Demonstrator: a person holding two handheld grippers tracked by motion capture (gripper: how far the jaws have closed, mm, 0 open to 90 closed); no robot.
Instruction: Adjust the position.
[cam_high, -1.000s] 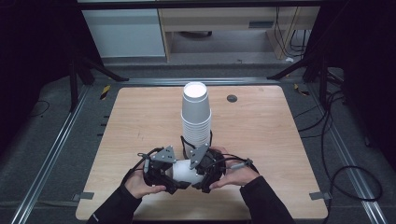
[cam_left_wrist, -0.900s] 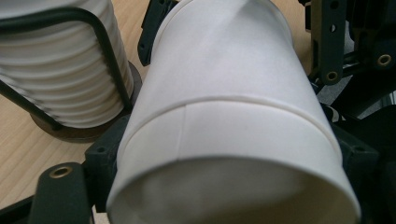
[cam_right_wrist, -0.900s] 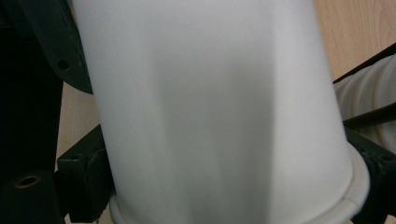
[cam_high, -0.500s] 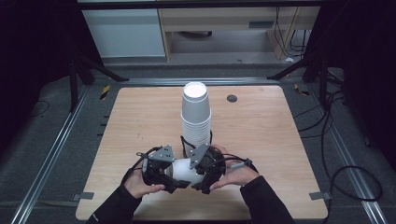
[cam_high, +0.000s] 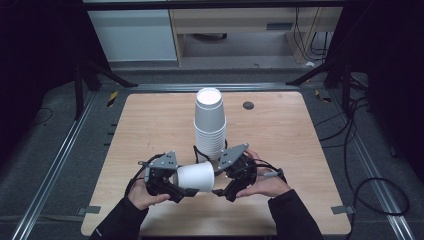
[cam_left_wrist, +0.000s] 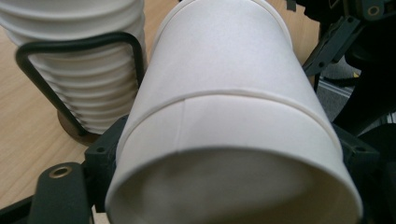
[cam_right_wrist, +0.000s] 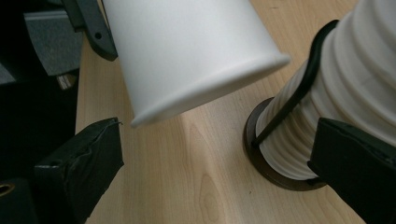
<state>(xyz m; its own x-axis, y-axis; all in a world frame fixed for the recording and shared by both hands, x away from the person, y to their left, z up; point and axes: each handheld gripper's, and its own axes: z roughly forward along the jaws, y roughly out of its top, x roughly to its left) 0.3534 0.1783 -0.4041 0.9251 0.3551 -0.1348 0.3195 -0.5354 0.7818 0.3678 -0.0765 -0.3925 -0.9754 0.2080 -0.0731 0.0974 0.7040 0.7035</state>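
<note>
So my left tool (cam_high: 186, 191) has the paper cup (cam_high: 195, 176) clamped sideways, low over the worktop (cam_high: 150, 120); my right tool (cam_high: 224, 187) just opened, nothing between its jaws. I'd keep that grip gentle so the stack (cam_high: 210, 125) behind isn't bumped

dim overall in the high view, with surroundings sunk in near black and only the wooden table (cam_high: 280, 135) lit evenly from above. soft, short shadows under the white cup (cam_high: 195, 176) and the cup stack (cam_high: 210, 125). slightly soft and grainy throughout. brighter in both gripper views, close and wide-angled, with bent edges; cup rim blurred in the left gripper view, no harsh glare, wood grain sharp in the right gripper view.
</note>
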